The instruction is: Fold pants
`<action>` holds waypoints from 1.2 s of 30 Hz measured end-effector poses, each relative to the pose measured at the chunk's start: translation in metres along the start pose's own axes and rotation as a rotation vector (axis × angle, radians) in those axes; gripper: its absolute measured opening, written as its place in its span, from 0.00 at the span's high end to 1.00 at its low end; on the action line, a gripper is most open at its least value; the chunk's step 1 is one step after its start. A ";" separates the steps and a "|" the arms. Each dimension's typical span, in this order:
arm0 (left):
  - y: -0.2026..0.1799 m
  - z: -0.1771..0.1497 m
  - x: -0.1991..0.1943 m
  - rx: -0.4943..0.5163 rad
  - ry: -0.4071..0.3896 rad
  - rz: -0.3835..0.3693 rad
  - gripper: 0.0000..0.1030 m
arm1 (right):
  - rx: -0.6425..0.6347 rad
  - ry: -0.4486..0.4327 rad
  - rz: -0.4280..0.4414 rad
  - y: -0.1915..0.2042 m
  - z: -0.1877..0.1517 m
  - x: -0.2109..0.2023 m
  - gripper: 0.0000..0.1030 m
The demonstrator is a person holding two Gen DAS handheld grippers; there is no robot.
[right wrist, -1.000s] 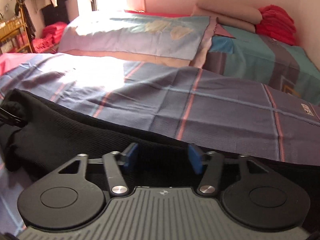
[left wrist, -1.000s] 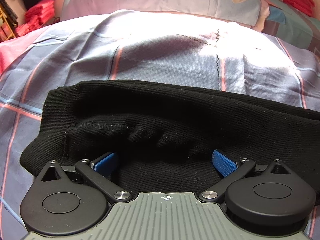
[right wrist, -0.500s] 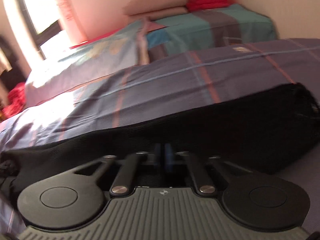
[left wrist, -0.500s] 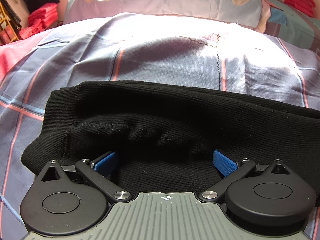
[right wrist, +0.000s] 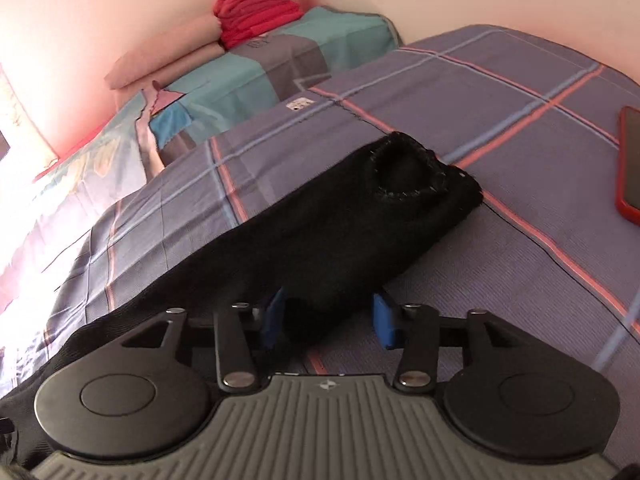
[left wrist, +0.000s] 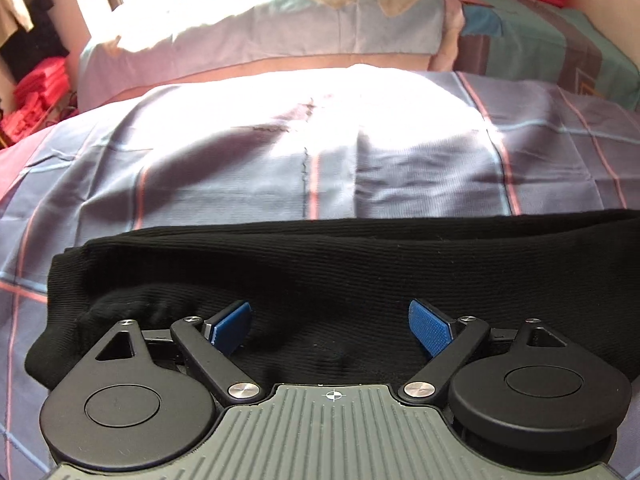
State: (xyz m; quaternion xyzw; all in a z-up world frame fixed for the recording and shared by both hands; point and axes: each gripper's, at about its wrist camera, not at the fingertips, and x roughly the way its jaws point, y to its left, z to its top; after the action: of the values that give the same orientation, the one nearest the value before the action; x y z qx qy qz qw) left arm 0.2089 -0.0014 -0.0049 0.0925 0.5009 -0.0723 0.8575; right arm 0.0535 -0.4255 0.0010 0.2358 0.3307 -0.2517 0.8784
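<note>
Now black pants flat on plaid bedsheet, left claw spread, right claw spread.

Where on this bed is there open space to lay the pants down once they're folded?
Bare bedspread lies between the black pants and the pillows. In the right wrist view there is more between the pants' open end and the red phone. The near edge is crowded by pants and both grippers.

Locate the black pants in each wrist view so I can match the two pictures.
Left wrist: black pants span the lower middle, edge to edge, behind the open left gripper.
Right wrist: they run diagonally from lower left to a cuff at centre right.
Shared landmark: the red folded stack by the wall.
</note>
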 end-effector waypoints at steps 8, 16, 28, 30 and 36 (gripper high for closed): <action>0.001 0.001 0.017 -0.034 0.040 0.077 0.00 | 0.084 -0.012 -0.007 -0.018 0.009 -0.002 0.66; -0.002 0.003 0.019 -0.042 0.031 0.087 0.00 | -0.157 -0.093 -0.094 0.018 -0.014 -0.033 0.45; -0.003 0.011 0.028 -0.049 -0.004 0.091 0.00 | -0.468 -0.047 0.338 0.128 -0.053 -0.055 0.46; -0.002 0.012 0.029 -0.049 -0.008 0.082 0.00 | -0.552 0.014 0.460 0.166 -0.065 -0.049 0.47; 0.015 0.006 0.007 -0.087 -0.031 0.042 0.00 | -0.778 0.204 0.560 0.249 -0.108 -0.020 0.63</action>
State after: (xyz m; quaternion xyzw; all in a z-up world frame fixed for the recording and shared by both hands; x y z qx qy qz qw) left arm 0.2211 0.0113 -0.0071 0.0645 0.4882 -0.0340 0.8697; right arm 0.1389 -0.1674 0.0042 -0.0064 0.4084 0.1609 0.8985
